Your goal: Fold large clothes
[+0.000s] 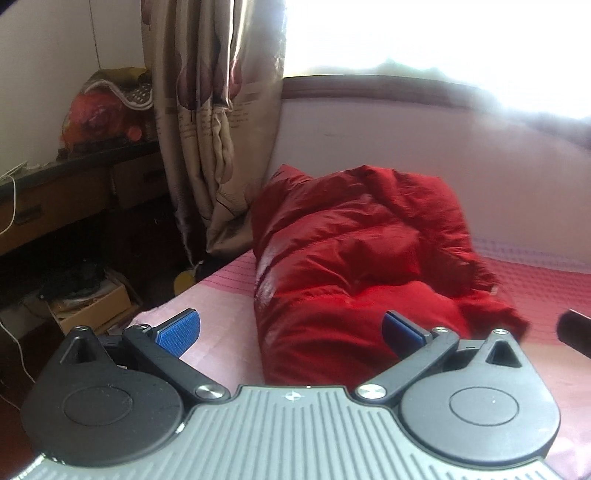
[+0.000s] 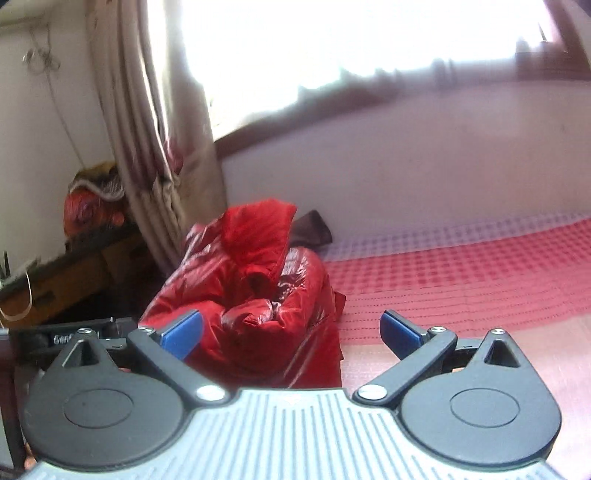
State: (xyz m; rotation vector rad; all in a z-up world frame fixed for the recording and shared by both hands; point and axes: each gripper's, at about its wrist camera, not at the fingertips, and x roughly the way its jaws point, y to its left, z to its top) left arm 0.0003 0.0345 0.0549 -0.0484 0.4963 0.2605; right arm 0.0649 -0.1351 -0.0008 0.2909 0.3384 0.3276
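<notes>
The red puffer jacket (image 1: 354,266) lies bundled into a thick, glossy heap on the pink checked bedspread (image 1: 546,291), near the bed's left edge and close to the wall under the bright window (image 1: 443,33). In the right wrist view the same jacket (image 2: 255,291) shows its hood (image 2: 258,232) standing up at the top of the pile, with a dark brown piece of cloth (image 2: 314,225) just behind it against the wall. The left gripper (image 1: 291,330) hangs above the near end of the jacket with its blue pads (image 1: 179,332) spread wide apart and nothing between them. The right gripper (image 2: 291,330) is likewise spread wide and holds nothing; its left pad (image 2: 181,332) overlaps the jacket in the picture, but whether it touches the fabric cannot be told. A patterned beige curtain (image 1: 214,122) hangs down beside the bed at the left, and past it stands a dark wooden desk (image 1: 74,184) with a red bundle (image 1: 99,114) on top. Under the desk sits an open cardboard box (image 1: 92,306)
</notes>
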